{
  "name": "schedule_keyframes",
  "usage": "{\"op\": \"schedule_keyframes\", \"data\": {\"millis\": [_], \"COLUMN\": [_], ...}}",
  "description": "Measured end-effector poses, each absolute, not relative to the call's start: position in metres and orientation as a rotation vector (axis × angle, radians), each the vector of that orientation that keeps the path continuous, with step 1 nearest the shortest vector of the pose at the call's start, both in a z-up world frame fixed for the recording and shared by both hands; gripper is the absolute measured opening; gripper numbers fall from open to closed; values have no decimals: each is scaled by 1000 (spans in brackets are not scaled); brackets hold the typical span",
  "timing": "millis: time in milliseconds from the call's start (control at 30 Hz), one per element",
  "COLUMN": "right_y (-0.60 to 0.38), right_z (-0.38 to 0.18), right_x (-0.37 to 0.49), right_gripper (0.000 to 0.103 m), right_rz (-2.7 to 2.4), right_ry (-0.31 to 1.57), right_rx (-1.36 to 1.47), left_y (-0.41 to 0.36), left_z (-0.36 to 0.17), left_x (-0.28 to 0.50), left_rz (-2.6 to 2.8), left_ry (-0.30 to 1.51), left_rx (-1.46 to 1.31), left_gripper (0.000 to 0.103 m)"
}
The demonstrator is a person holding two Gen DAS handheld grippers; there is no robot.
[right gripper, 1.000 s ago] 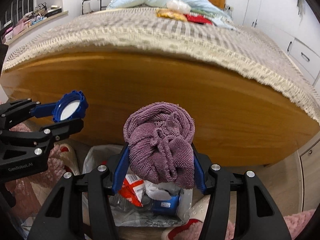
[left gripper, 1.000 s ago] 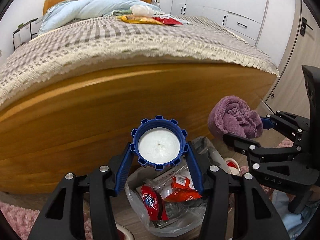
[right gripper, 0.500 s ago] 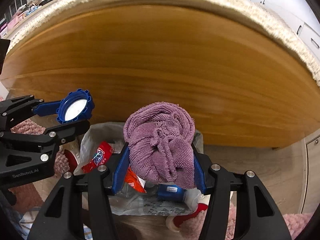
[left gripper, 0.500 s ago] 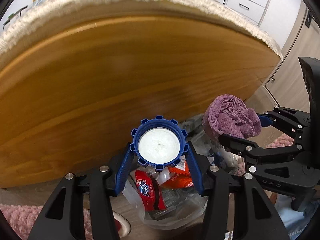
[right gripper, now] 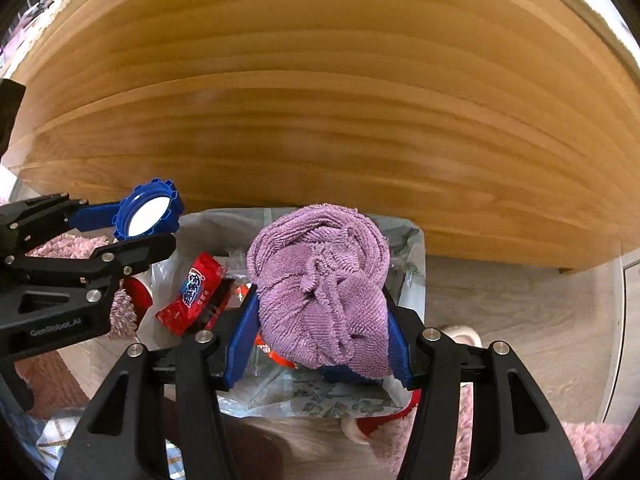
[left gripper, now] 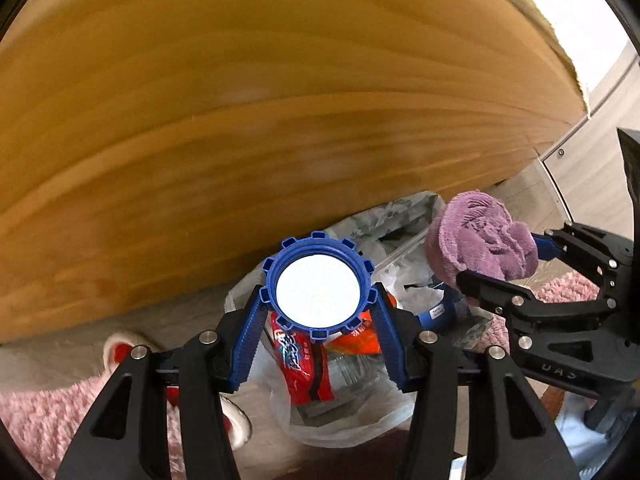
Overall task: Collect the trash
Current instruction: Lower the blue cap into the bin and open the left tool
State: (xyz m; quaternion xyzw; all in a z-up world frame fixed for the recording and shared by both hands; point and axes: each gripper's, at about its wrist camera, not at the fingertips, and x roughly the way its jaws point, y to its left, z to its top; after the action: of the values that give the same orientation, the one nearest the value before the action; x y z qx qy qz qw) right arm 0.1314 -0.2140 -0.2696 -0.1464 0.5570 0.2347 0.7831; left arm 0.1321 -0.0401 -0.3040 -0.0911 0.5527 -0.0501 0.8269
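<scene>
The blue lid [left gripper: 319, 289] sits clamped in the left gripper [left gripper: 319, 312] above the open trash bag [left gripper: 352, 428] of wrappers. Beside it, the right gripper [right gripper: 318, 320] squeezes a balled purple cloth [right gripper: 320, 284] over that bag, near the wooden bed frame [right gripper: 320, 100].

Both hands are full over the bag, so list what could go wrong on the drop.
1. The lid hangs near the bag's edge by the bed board; released here, it might bounce onto the floor.
2. The purple cloth is bulky and the bag already holds wrappers; it may perch on top or spill out.
3. The bag is thin, soft plastic; a gripper brushing its rim could fold it shut.
</scene>
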Motion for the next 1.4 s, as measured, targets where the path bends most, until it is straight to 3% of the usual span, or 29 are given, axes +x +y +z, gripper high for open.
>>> {"op": "schedule_keyframes", "data": {"millis": [867,1400], "right_y": [-212,-237], "right_z": [-265,-283], "right_x": [131,157], "right_gripper": [54,54], "right_rz": [512,421], "right_ry": [1223,1335], "right_rx": [-315,-160], "left_y": [-46,-40], "left_z": [-310,-347], "left_x": [136,146], "left_rz": [-109,-70], "left_ry": [1206,1336], "left_rx": [-188,-254], "left_gripper": [50,50]}}
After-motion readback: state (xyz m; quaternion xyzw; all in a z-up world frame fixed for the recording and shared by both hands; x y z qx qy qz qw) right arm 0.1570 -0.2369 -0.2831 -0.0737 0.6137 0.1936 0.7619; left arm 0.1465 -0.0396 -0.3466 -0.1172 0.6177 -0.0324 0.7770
